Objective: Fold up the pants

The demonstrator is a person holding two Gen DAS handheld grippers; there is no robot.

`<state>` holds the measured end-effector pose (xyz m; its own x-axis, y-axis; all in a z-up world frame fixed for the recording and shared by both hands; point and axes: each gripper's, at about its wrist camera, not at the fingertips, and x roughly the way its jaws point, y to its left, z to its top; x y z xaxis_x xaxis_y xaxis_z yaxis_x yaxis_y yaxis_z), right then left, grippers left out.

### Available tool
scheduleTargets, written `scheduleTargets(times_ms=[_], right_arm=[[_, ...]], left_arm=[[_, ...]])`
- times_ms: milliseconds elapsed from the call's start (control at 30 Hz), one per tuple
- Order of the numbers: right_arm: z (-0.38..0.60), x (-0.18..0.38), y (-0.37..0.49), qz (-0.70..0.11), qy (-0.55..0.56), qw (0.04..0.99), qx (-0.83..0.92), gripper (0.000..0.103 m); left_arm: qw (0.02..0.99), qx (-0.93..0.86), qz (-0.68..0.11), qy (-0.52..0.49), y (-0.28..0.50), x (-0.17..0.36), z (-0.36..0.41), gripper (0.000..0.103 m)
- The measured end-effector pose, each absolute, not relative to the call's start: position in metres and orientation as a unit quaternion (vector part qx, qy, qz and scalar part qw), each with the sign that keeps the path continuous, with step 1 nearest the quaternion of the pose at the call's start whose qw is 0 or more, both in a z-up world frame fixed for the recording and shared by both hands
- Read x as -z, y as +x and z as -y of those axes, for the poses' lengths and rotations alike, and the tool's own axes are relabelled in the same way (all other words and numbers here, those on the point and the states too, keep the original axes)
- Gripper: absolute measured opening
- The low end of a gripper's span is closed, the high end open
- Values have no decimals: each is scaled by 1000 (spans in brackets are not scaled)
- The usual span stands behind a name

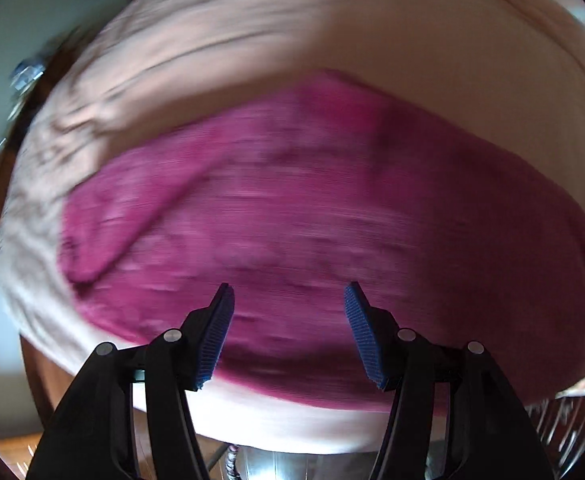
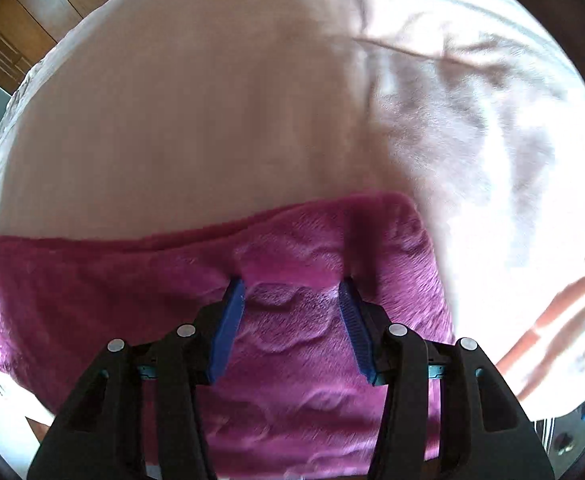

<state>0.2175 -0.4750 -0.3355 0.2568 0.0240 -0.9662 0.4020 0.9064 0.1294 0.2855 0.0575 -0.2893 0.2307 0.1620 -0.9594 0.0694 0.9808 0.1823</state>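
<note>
Fuzzy magenta pants (image 1: 312,208) lie flat on a bed with a pale pink sheet (image 1: 252,32). In the left wrist view the image is motion-blurred; my left gripper (image 1: 288,294) is open and empty, just above the pants near their near edge. A narrower flap of the pants (image 1: 104,236) ends at the left. In the right wrist view the pants (image 2: 132,300) show a straight far edge and a corner at the right. My right gripper (image 2: 292,286) is open and empty, its blue pads (image 2: 228,328) close over the fabric near that corner.
The pink sheet (image 2: 212,100) is smooth at the left and wrinkled and sunlit at the right (image 2: 492,120). Wooden cupboards (image 2: 32,12) stand beyond the bed at the far left. The bed's near edge and floor (image 1: 8,360) show below.
</note>
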Motion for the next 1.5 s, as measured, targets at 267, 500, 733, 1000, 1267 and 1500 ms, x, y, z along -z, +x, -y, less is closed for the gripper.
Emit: scheduleTargets(times_ms=[267,500,733,1000,1267,1500], right_arm=[[465,369,230,-600,178,774,102,51],[500,332,191,-558,236,794,45,52],[541,319,107,-526,300,791,82,67],[553,366,82,-541,359,757,77,67],[553,387,78,-529,411,741,46,59],[547,386,79,-523,431,735,20,40]], left_arm=[[758,49,-627,173,273,338,64,65],[758,40,-630,163,276,335,104,65],[763,115,-608,187,272,308,197,77],[741,202,-607,205,259,305,287,79],[724,219,-626,189,270,314,324,79],[714,239,-634,176,263,324,332,79]])
